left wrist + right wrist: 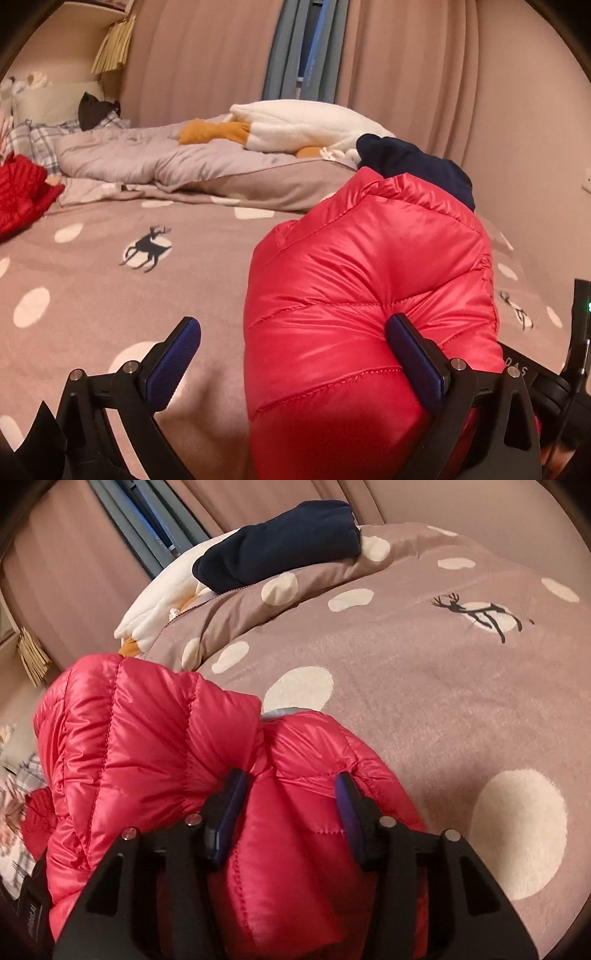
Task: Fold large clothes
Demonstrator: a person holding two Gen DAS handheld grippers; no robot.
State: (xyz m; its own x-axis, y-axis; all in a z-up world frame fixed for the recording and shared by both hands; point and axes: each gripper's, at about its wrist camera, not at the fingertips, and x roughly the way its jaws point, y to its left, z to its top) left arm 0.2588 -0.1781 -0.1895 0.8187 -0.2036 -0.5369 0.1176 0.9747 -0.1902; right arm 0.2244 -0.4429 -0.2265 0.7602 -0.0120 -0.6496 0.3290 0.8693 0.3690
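Note:
A shiny red down jacket [369,288] is bunched up on the bed's taupe spotted cover [110,295]. In the left wrist view my left gripper [295,354] stands open wide. Its right finger [417,362] leans into the jacket's puffy side, while its left finger [173,354] hangs free over the cover. In the right wrist view a padded fold of the jacket [288,834] fills the gap of my right gripper [288,801], and both blue pads touch the fabric. More of the jacket [140,731] bulges up to the left of the fingers.
A folded navy garment [417,162] [280,542] rests at the far edge beside a white plush goose [306,125]. A rumpled grey quilt [166,162] and pillows lie at the head. Red quilted cloth [22,192] sits far left. Curtains [221,55] hang behind.

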